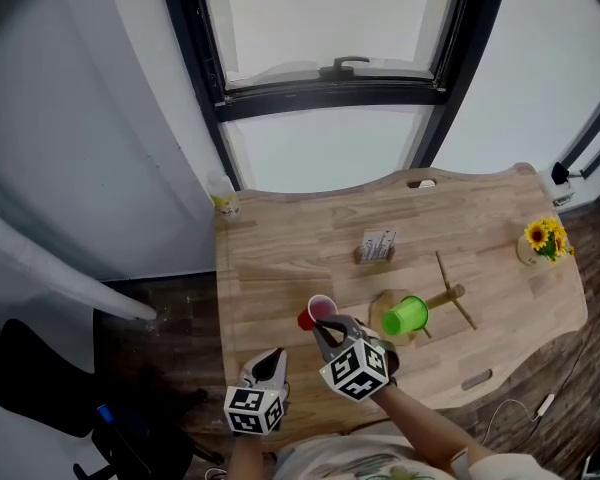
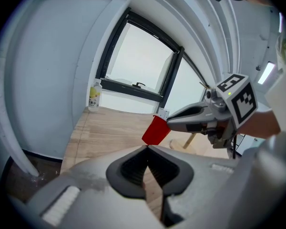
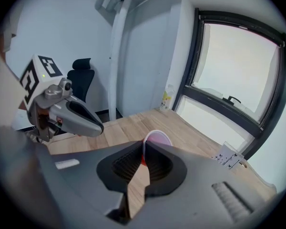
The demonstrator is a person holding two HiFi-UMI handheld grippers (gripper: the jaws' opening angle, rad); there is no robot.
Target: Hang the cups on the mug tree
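Note:
My right gripper (image 1: pixel 326 330) is shut on the rim of a red cup (image 1: pixel 313 314), which hangs tilted above the wooden table (image 1: pixel 280 258) near its front. The right gripper view shows the cup's pale inside (image 3: pixel 156 138) just past the pinched jaws. A wooden mug tree (image 1: pixel 448 293) stands to the right, with a green cup (image 1: pixel 406 315) on one of its pegs. My left gripper (image 1: pixel 276 356) hovers at the table's front left corner, shut and empty. From its view the red cup (image 2: pixel 156 130) is held by the right gripper (image 2: pixel 170 121) ahead.
A small card holder (image 1: pixel 377 246) stands mid-table. A vase of sunflowers (image 1: pixel 541 240) sits at the right edge, and a bottle (image 1: pixel 223 198) at the far left corner by the window. A black chair (image 3: pixel 81 76) stands on the floor to the left.

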